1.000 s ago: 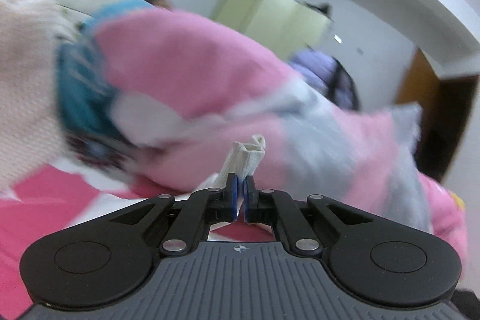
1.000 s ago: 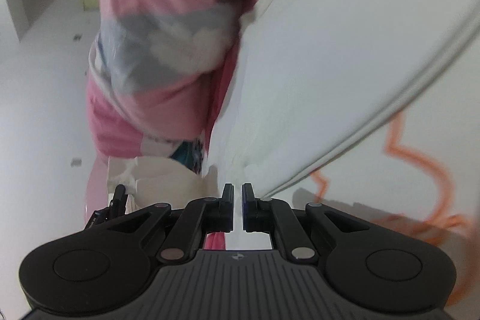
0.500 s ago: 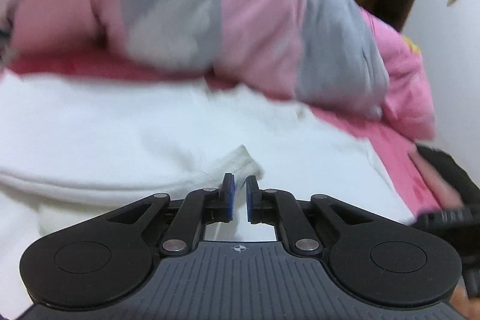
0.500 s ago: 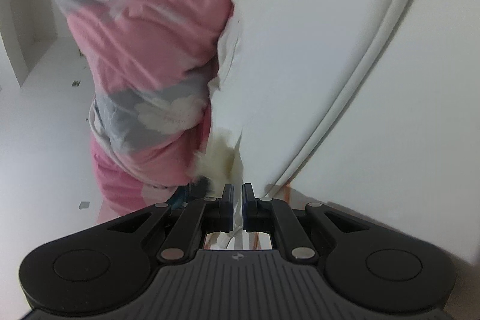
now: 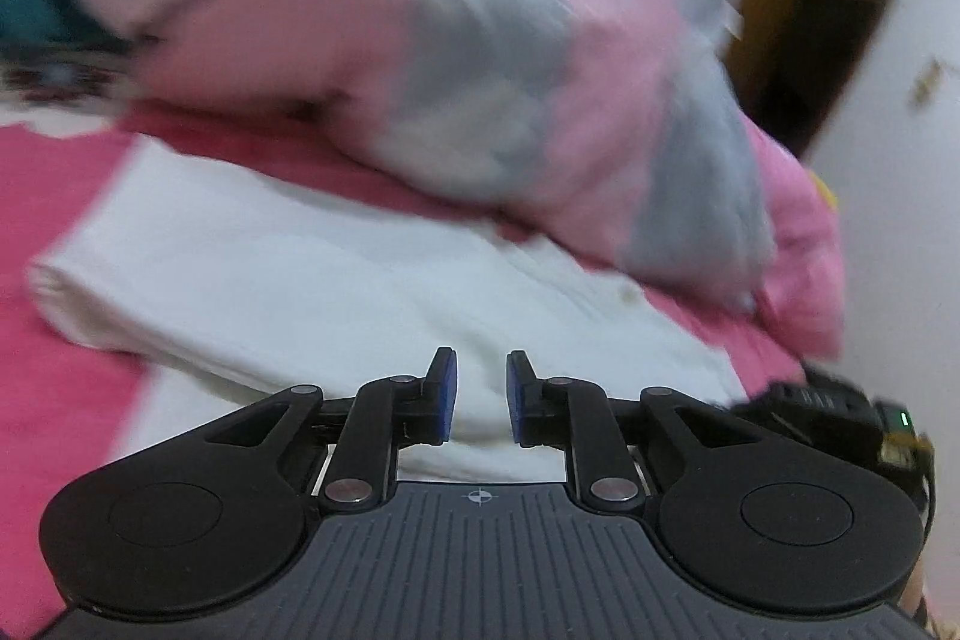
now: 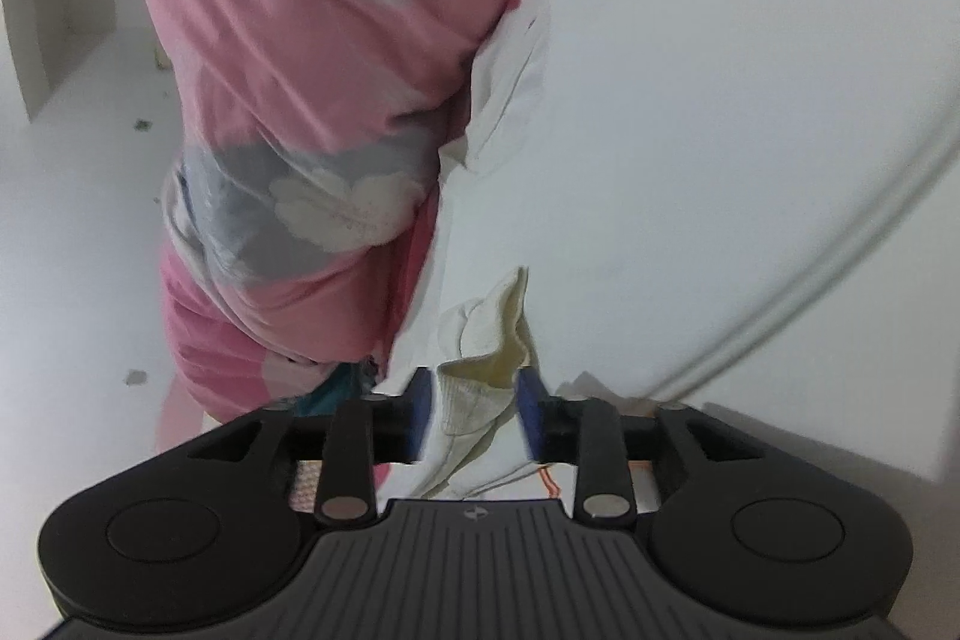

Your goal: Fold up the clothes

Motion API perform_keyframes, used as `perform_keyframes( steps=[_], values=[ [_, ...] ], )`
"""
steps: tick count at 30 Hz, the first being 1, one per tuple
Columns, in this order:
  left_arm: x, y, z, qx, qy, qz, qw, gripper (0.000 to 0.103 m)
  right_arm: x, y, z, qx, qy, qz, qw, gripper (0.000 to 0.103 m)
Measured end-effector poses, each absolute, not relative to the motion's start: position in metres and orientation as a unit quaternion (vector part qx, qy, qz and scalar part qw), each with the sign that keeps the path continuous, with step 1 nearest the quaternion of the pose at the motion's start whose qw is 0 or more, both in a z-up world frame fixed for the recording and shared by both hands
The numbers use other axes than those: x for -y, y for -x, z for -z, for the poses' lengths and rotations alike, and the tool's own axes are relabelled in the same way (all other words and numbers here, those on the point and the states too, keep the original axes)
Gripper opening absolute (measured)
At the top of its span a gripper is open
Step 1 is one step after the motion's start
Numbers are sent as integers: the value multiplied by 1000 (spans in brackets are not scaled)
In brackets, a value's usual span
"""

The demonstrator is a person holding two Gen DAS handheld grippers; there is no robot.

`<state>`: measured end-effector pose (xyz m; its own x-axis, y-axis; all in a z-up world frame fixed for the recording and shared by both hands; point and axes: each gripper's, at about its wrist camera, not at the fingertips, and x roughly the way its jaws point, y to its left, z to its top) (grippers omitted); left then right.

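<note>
Now my left gripper tilts down over the white garment filling mid-frame, jaws just parting, nothing pinched. My right gripper angles down too, blue pads just spreading, a cream cuff loose between them, pink quilt upper left.

Soft matt white cloth garment, pink-grey printed quilt (thin, crinkled fabric), matt black plastic left hand-held gripper
</note>
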<state>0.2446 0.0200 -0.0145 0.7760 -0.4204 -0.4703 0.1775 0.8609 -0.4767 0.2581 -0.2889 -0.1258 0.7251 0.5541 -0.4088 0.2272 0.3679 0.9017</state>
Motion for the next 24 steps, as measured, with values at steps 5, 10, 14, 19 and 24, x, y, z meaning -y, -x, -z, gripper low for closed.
perform_keyframes(
  steps=[5, 10, 14, 19, 24],
  values=[
    [-77, -242, -5, -273, 270, 99, 918, 17, 263, -286, 113, -392, -480, -65, 782, 44],
    [-126, -233, -34, -227, 275, 34, 934, 17, 238, -308, 104, -426, -395, -55, 812, 39],
    [-139, -246, -28, -270, 226, 9, 936, 28, 224, -312, 100, -433, -333, -45, 836, 11],
    [-109, -262, 18, -365, 147, 53, 918, 28, 228, -309, 82, -402, -326, -52, 854, 3],
    [-76, -264, 52, -391, 76, 60, 915, 29, 258, -300, 25, -317, -327, -53, 889, 3]
  ],
)
